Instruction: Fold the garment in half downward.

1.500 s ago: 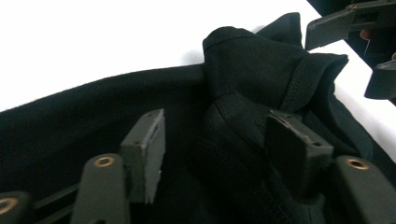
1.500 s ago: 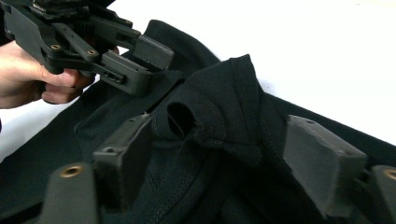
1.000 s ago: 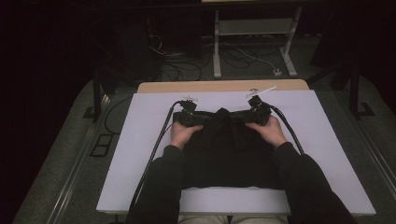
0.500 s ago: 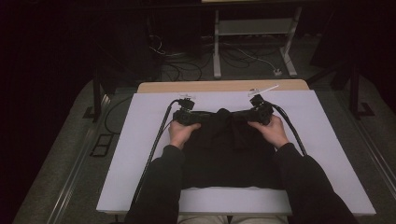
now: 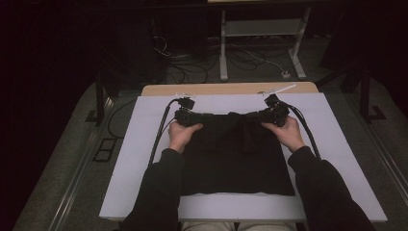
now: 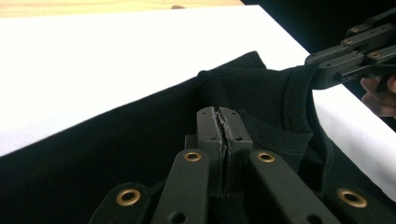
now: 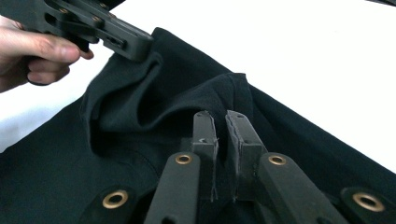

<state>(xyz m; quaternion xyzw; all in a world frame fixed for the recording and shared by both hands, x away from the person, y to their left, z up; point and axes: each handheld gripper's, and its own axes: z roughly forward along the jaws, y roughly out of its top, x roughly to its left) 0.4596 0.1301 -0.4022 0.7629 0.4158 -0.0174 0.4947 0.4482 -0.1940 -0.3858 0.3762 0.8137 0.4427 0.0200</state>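
The black T-shirt (image 5: 235,159) lies spread on the white tabletop (image 5: 337,144), its body running from the far edge back toward the person, the collar end farthest away. Both far corners are taken: the left hand-held gripper (image 5: 204,117) is clamped on the cloth at the left shoulder, jaws pressed tight together in the left gripper view with fabric pinched between them (image 6: 223,135). The right hand-held gripper (image 5: 252,116) bites the opposite shoulder, its jaws having just been closing, a thin fold of cloth caught between the pads (image 7: 219,135). The two grips sit just either side of the ribbed neckline (image 6: 292,107), which bunches up between them. The rest of the garment trails flat toward the person, so any lift or fold would likely pull along that long axis, both hands equally near; no containers on the tabletop
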